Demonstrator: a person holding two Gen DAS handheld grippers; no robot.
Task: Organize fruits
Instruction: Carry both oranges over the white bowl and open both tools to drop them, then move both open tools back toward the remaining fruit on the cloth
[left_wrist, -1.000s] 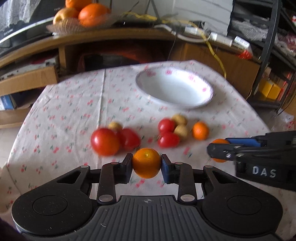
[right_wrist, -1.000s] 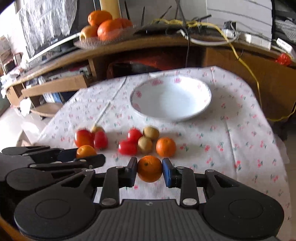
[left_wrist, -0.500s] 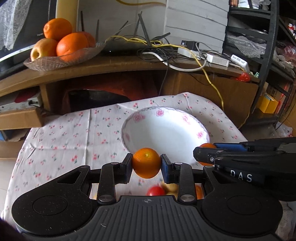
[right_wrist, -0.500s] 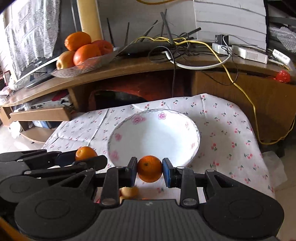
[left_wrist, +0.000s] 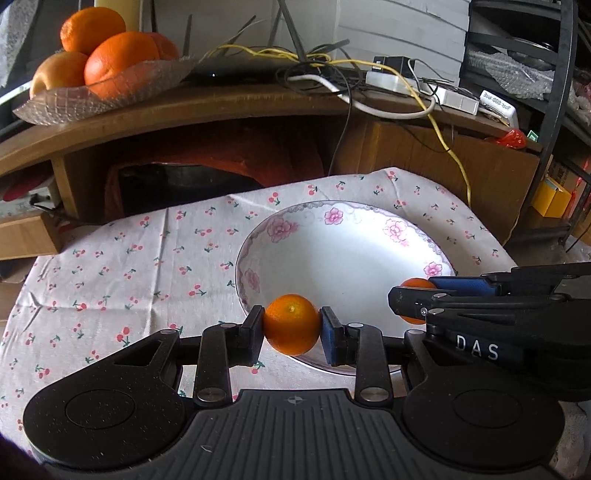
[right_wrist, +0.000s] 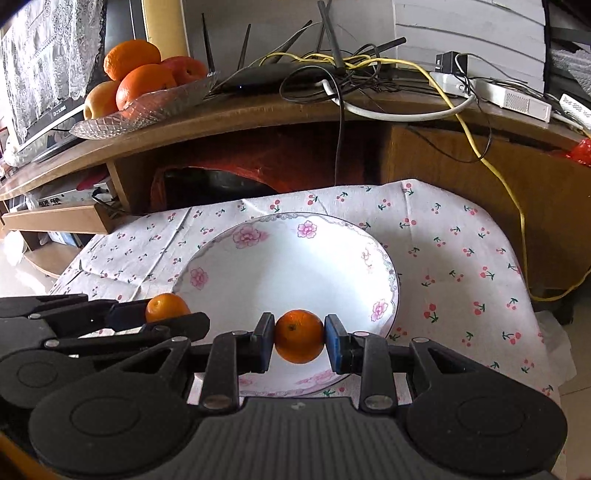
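Observation:
My left gripper is shut on a small orange and hovers over the near left rim of the white flowered plate. Held just as tightly in my right gripper is a second small orange, over the plate's near edge. Each gripper shows in the other's view: the right gripper with its orange at the right, the left gripper with its orange at the left. Nothing lies in the plate.
A cherry-print tablecloth covers the small table. Behind it runs a wooden shelf bearing a glass dish of large oranges and an apple, a router and tangled cables. A black metal rack stands at the right.
Both grippers have carried their oranges forward from over the loose tomatoes and small fruits to the plate. Those loose fruits have dropped out of view below.

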